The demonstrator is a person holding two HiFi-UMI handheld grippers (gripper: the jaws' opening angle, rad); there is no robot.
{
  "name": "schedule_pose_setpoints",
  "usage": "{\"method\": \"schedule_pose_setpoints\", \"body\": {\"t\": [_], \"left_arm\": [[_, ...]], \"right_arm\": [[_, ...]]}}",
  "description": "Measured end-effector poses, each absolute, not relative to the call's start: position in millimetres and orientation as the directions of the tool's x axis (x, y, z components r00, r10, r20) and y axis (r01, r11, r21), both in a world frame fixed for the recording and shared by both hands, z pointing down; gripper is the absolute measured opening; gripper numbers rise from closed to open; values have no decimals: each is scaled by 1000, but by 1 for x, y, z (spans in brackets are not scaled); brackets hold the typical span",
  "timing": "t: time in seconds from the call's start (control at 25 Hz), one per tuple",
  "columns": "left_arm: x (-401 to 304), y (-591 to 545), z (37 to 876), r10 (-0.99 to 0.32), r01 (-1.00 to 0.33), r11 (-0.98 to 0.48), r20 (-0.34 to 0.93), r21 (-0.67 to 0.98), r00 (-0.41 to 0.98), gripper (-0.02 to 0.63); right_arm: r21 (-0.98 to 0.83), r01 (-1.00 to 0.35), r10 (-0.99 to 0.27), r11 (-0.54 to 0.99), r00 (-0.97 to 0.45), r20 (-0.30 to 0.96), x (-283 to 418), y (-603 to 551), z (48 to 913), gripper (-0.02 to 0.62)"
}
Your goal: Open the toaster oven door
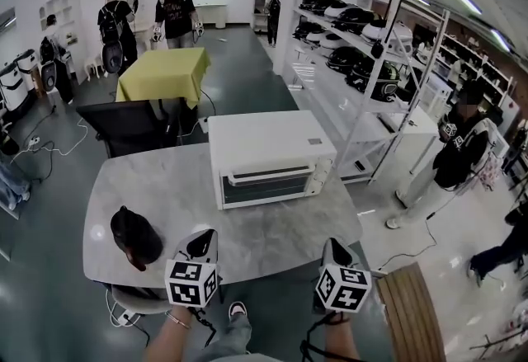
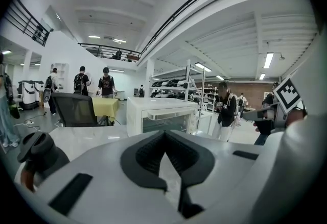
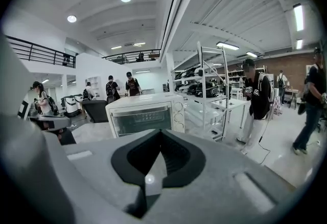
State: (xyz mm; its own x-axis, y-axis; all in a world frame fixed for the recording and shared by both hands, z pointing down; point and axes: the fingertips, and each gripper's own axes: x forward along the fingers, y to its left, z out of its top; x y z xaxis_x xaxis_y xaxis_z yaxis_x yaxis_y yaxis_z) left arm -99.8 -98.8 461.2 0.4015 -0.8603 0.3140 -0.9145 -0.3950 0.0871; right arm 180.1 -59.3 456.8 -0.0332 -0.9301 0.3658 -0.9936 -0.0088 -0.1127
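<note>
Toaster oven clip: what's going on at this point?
A person holds the left gripper and right gripper at the near edge of the grey table, both with jaws together and empty. The white toaster oven sits farther back with its door closed. Neither gripper touches it, so opening has not begun.

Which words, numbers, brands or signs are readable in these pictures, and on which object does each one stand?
Nothing can be read.
toaster oven: small grey label on top, too small.
left gripper and right gripper: square marker patterns only, no letters.
White print on the person's black top: blurred.
</note>
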Motion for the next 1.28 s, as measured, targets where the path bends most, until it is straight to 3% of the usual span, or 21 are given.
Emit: {"method": "schedule_pose_setpoints", "body": {"t": [0.6,1.28], "left_arm": [[-129,-263,448,-890,-933,-337,280,129,360,5],[-140,-270,468,-911,-964,-208,325,168,253,5]], "right_arm": [[-83,-996,-946,36,-60,318,163,-244,423,5],[-62,-990,-917,128,-142,372,164,-282,436,5]]}}
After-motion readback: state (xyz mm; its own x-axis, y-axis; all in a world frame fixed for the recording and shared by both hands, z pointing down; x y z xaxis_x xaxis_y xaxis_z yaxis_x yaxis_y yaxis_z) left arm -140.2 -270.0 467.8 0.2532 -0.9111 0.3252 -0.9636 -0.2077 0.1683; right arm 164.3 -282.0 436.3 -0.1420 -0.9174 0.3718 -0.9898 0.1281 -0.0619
